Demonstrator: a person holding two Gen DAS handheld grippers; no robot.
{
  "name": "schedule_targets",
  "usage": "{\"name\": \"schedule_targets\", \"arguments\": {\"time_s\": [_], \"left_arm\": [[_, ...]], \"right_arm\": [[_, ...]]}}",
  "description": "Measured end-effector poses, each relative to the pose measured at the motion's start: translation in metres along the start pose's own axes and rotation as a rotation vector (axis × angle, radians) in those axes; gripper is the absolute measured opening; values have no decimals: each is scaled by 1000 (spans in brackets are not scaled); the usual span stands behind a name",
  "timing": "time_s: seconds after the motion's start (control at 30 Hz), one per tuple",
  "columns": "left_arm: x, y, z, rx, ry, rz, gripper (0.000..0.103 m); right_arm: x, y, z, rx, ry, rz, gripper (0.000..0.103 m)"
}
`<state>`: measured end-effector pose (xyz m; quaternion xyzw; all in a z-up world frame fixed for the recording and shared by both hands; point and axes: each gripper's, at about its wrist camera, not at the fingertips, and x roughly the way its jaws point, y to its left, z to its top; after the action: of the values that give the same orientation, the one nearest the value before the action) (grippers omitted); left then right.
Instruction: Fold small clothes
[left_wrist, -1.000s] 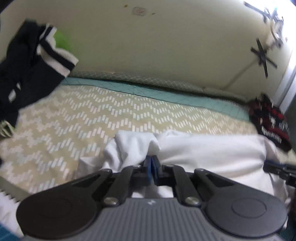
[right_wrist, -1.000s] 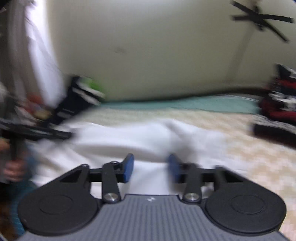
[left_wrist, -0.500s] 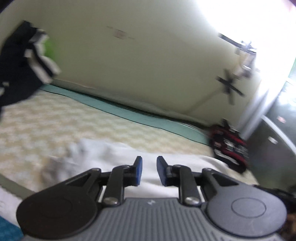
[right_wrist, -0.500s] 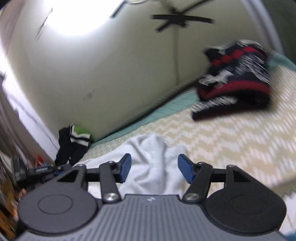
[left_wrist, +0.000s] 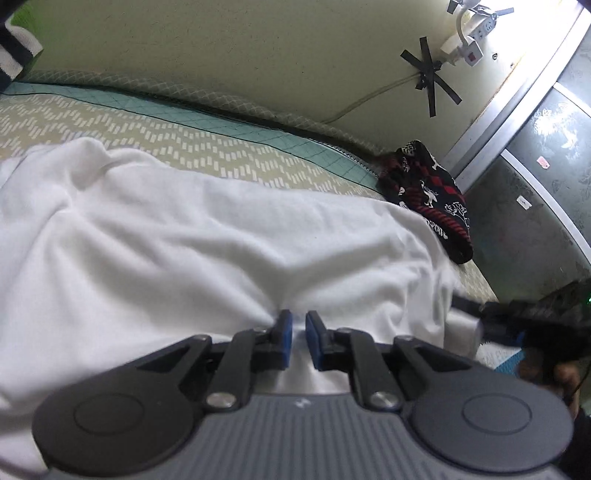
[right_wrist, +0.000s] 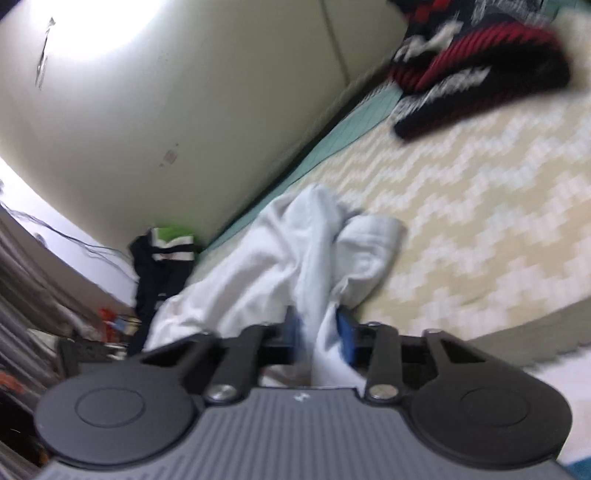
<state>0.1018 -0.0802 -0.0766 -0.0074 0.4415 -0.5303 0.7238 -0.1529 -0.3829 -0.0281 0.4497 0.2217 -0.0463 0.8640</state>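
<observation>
**One white garment on the bed, two grippers at its near edge**

Count: one white garment; one black-and-red patterned garment, folded or heaped at the far right of the bed; one dark garment with white and green bands at the far left by the wall; one bedspread with pale chevron pattern; two hand-held grippers.

White garment: lies rumpled on the near half of the bed, its long axis running left to right across the left wrist view, near edge towards the cameras. In the right wrist view one end rises in a bunched fold pointing away towards the far wall.

Left gripper: jaws closing, blue pads at a narrow gap, a pinched ridge of the white cloth at their tips; whether the pads press it cannot be told.

Right gripper: jaws closing, moderate gap, a hanging strip of the white garment between the pads; the picture is blurred, contact uncertain. It also shows at the right edge of the left wrist view, at the garment's right end, held in a hand
</observation>
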Motion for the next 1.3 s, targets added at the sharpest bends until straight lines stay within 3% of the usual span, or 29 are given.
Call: {"name": "schedule_targets", "arguments": {"time_s": [0.13, 0.3, 0.43, 0.5, 0.6, 0.67, 0.7, 0.73, 0.8, 0.83, 1.0, 1.17, 1.23, 1.3], "left_arm": [[-18, 4, 0, 3, -41, -21, 13], [-98, 42, 1, -92, -264, -13, 20], [-158, 77, -14, -183, -396, 102, 23], [-180, 88, -26, -218, -438, 152, 30], [-190, 95, -40, -264, -469, 187, 48], [-185, 95, -44, -286, -463, 189, 51], [-182, 96, -47, -296, -453, 191, 52], [-178, 97, -48, -301, -443, 197, 55], [-170, 96, -49, -301, -432, 196, 63], [-168, 96, -49, -298, -431, 188, 64], [-160, 95, -42, -274, -408, 170, 67], [-146, 79, -25, -212, -388, 185, 100], [-141, 72, -17, -188, -380, 189, 102], [-136, 63, -10, -156, -374, 187, 103]], "right_arm": [[-1, 66, 19, -155, -23, 100, 24], [39, 152, 26, -362, 66, 177, 23], [107, 205, 8, -482, 203, 227, 22], [150, 224, -9, -515, 280, 242, 22], [212, 233, -35, -522, 397, 231, 29], [248, 227, -57, -543, 462, 191, 35], [255, 223, -64, -562, 439, 214, 35], [254, 221, -67, -568, 422, 233, 37], [244, 217, -65, -563, 438, 289, 54], [234, 215, -64, -582, 436, 296, 56], [177, 188, -54, -622, 415, 337, 57], [117, 148, -26, -524, 252, 279, 59], [103, 135, -17, -474, 183, 233, 65], [100, 129, -9, -446, 133, 185, 56]]}}
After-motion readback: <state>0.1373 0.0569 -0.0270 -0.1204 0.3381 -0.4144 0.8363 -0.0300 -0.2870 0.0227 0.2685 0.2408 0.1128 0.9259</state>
